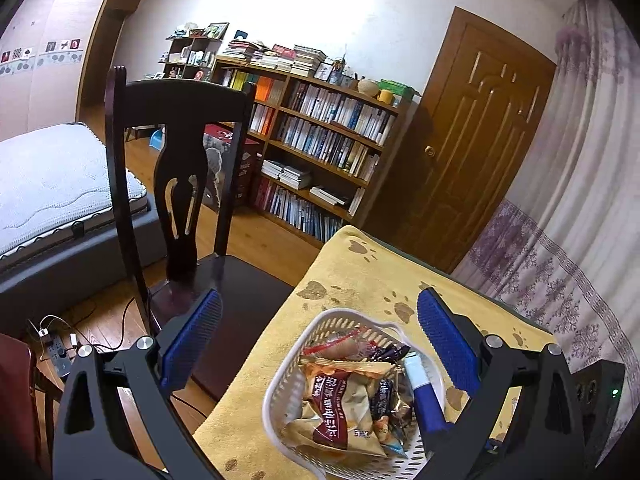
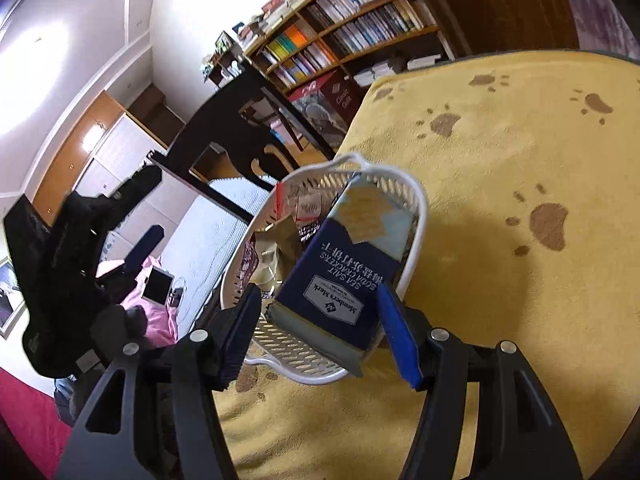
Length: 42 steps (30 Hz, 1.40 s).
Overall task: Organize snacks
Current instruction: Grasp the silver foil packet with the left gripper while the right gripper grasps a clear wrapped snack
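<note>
The left gripper hangs with its jaws spread wide and nothing between them, one blue pad over the dark wooden chair, the other just beside the white basket. That basket sits on the yellow paw-print cloth, near its chair-side edge, filled with snack packets. A blue cracker packet lies along the basket's right-hand wall.

In the right wrist view, the right gripper has its jaws apart, flanking the near end of the sea salt soda cracker packet; whether the pads touch it is unclear. The packet's long axis runs away from the gripper, its far end tilted into the basket against the right wall, its near end over the near rim.
</note>
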Each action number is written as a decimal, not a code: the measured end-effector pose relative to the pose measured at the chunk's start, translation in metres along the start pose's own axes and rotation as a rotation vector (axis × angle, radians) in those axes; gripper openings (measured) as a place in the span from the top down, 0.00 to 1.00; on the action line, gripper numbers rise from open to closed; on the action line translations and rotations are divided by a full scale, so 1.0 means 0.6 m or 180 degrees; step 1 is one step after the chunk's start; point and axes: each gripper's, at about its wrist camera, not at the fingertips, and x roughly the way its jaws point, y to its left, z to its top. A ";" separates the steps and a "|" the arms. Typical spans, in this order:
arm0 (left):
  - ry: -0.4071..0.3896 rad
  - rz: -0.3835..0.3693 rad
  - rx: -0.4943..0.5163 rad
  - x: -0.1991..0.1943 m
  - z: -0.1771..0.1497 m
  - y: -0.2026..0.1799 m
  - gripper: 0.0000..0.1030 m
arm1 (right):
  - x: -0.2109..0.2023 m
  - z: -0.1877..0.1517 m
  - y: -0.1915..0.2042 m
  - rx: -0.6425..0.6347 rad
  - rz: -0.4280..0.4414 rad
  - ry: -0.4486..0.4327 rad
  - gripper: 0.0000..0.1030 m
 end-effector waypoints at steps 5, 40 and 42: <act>0.0030 -0.0017 0.0045 0.002 -0.007 -0.012 0.03 | -0.053 -0.015 -0.009 -0.0149 -0.0208 -0.0272 0.41; 0.0330 -0.0660 0.1321 -0.029 -0.154 -0.259 0.03 | -0.340 -0.302 -0.237 0.0046 -0.1727 -0.0236 0.36; 0.0341 -0.0681 0.1354 -0.030 -0.160 -0.266 0.03 | -0.328 -0.302 -0.242 0.0169 -0.1564 -0.0196 0.36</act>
